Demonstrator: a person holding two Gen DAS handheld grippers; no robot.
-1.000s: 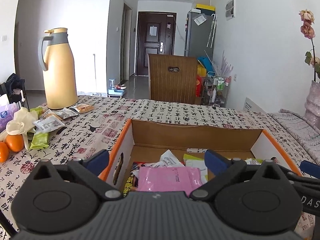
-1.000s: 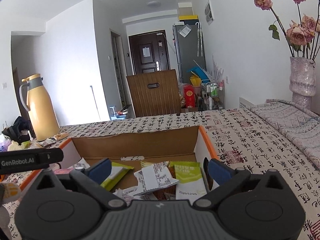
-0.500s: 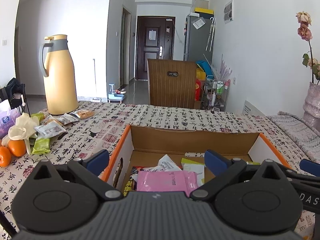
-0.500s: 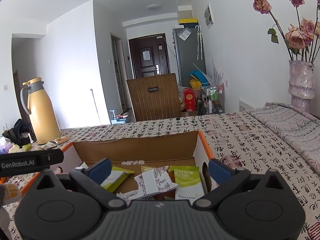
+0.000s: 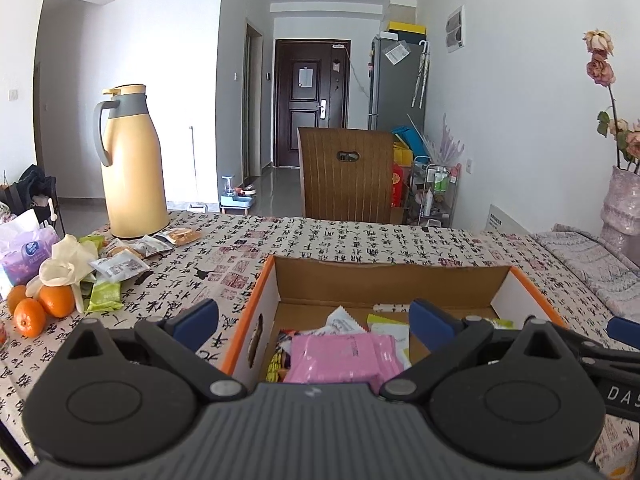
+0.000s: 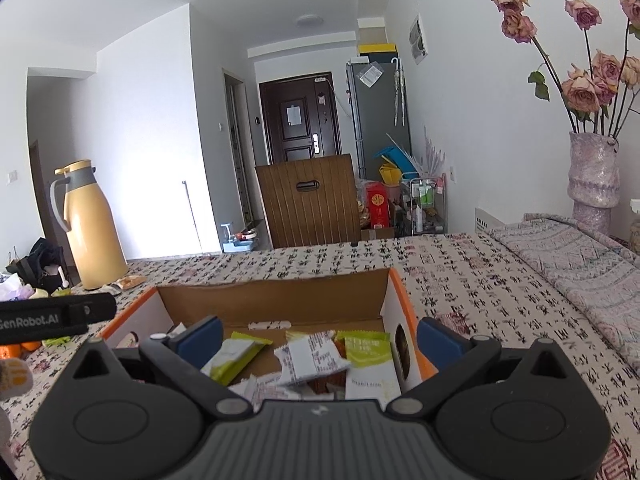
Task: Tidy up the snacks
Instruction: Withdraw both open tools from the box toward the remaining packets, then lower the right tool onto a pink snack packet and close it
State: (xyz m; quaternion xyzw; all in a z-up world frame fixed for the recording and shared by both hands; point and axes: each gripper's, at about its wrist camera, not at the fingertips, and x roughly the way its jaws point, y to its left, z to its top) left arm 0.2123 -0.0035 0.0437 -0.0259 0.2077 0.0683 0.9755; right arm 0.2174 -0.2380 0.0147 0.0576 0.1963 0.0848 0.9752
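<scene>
An open cardboard box (image 5: 384,280) with orange edges sits on the patterned tablecloth, also in the right wrist view (image 6: 280,300). It holds a pink packet (image 5: 344,358), green packets (image 6: 368,354) and a white packet (image 6: 310,360). Loose snack packets (image 5: 120,266) lie at the left by the yellow jug. My left gripper (image 5: 314,318) is open and empty above the box's near left part. My right gripper (image 6: 318,336) is open and empty above the box's near right part.
A tall yellow thermos jug (image 5: 132,164) stands at the far left. Oranges (image 5: 40,308), a white glove and a tissue pack (image 5: 24,252) lie at the left edge. A vase of dried roses (image 6: 592,176) stands at the right. A wooden chair (image 5: 346,178) is behind the table.
Both grippers have risen and pulled back a little from the box; the box and table sit lower in both views. Both stay open and empty.
</scene>
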